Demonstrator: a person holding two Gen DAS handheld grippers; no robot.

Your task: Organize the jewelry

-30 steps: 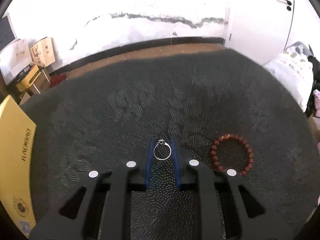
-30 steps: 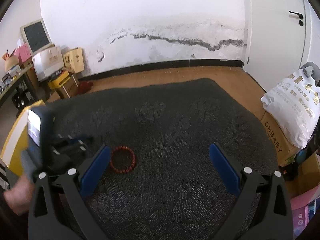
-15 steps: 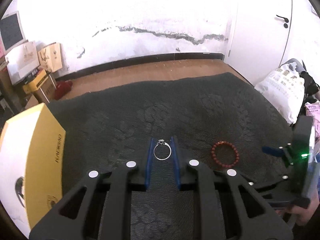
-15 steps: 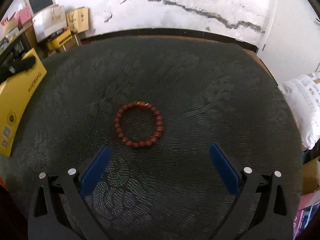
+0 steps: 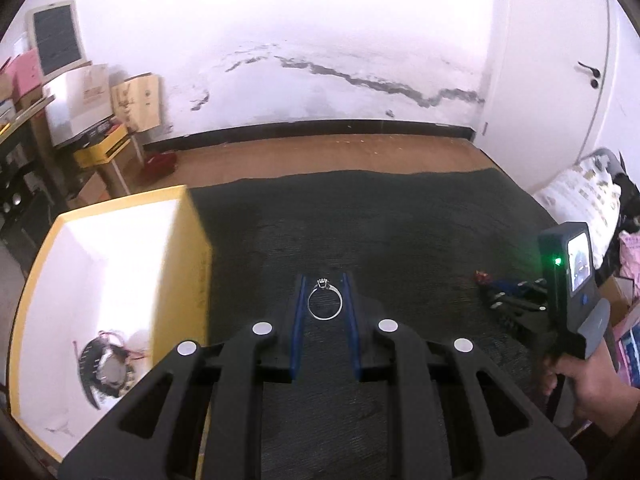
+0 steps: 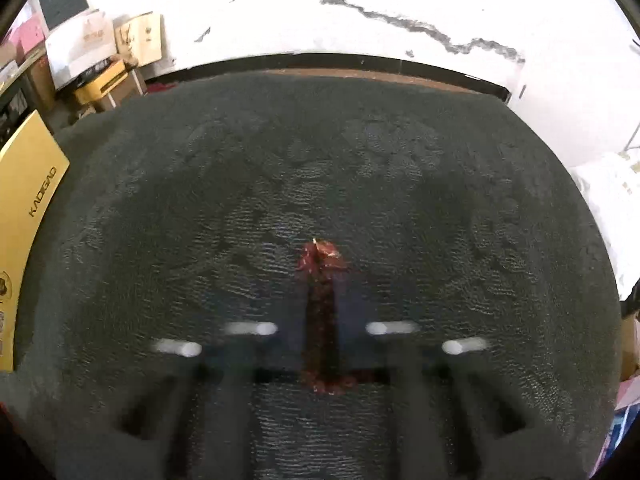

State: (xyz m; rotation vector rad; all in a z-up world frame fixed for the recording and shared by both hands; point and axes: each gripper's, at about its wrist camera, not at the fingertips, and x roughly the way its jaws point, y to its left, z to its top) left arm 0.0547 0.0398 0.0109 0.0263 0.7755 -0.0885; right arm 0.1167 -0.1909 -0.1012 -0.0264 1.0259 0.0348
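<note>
The left gripper (image 5: 324,298) has its jaws closed on a silver ring (image 5: 324,303), which sits upright between the two blue pads with its small stone at the top, held above the dark patterned cloth (image 5: 400,216) that covers the worktop. Just to the left of this gripper, at the worktop's left edge, stands an open yellow box (image 5: 176,280) with a white inside; a dark round piece of jewelry (image 5: 106,372) lies on its floor near the front, too blurred to identify further. In the left wrist view the right gripper (image 5: 496,292) shows low near the worktop's right edge, gripped by the person's right hand (image 5: 588,388), with a bit of red visible at its tips. In the right wrist view the right gripper (image 6: 322,284) is heavily blurred, but its jaws are drawn close together with a red beaded bracelet (image 6: 322,260) squeezed between them: the beads bunch at the tips and run back in a narrow line along the gap, down on the cloth around the middle of the worktop. The yellow box shows at that view's left edge.
</note>
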